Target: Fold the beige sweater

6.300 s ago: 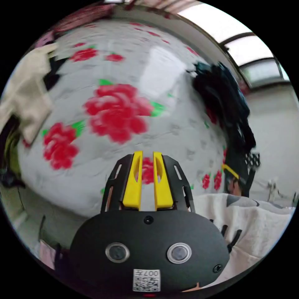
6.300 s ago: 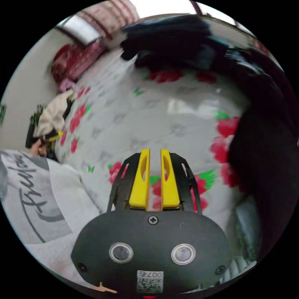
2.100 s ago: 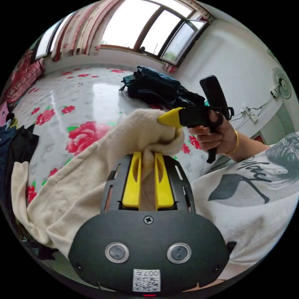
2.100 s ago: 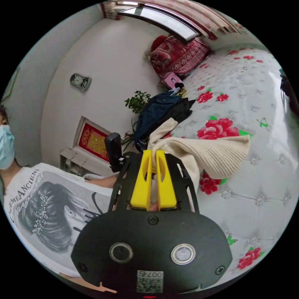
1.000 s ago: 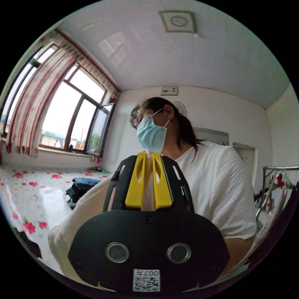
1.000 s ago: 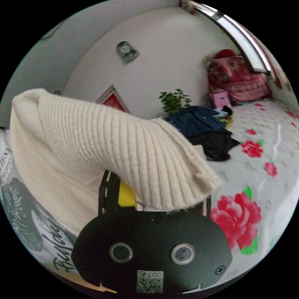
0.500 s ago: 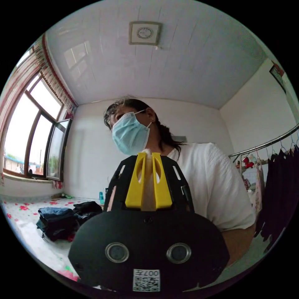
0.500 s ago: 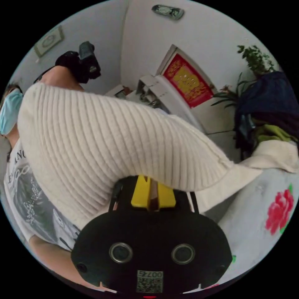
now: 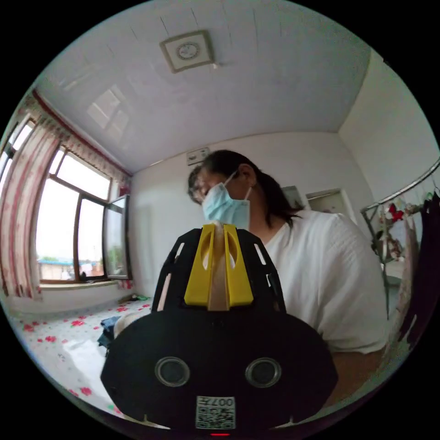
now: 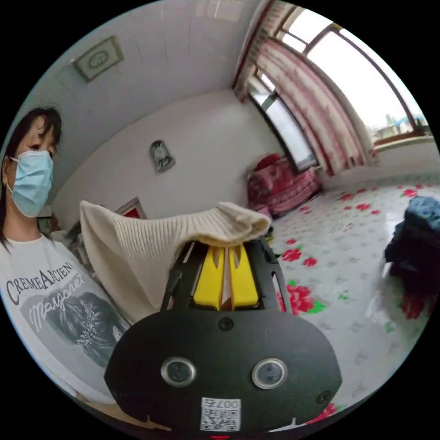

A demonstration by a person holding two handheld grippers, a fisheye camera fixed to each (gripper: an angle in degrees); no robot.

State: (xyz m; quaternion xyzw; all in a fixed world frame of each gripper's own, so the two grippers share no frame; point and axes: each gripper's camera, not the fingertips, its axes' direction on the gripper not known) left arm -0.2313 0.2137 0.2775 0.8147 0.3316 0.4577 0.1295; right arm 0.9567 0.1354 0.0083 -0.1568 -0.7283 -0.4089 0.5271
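Both grippers are clamped on the beige sweater point(image 10: 183, 233): left gripper point(image 9: 218, 229) pinches a strip, right gripper point(image 10: 225, 250) has knit flopped over its tips. It's soft, floppy stuff, so I'd grab the shoulders or hem.

In the right gripper view the sweater point(image 10: 183, 238) lay draped over the right gripper point(image 10: 224, 256), with the person point(image 10: 41, 284) to its left and the bed point(image 10: 348, 293) to its right, a clothes pile point(image 10: 417, 247) resting on it.
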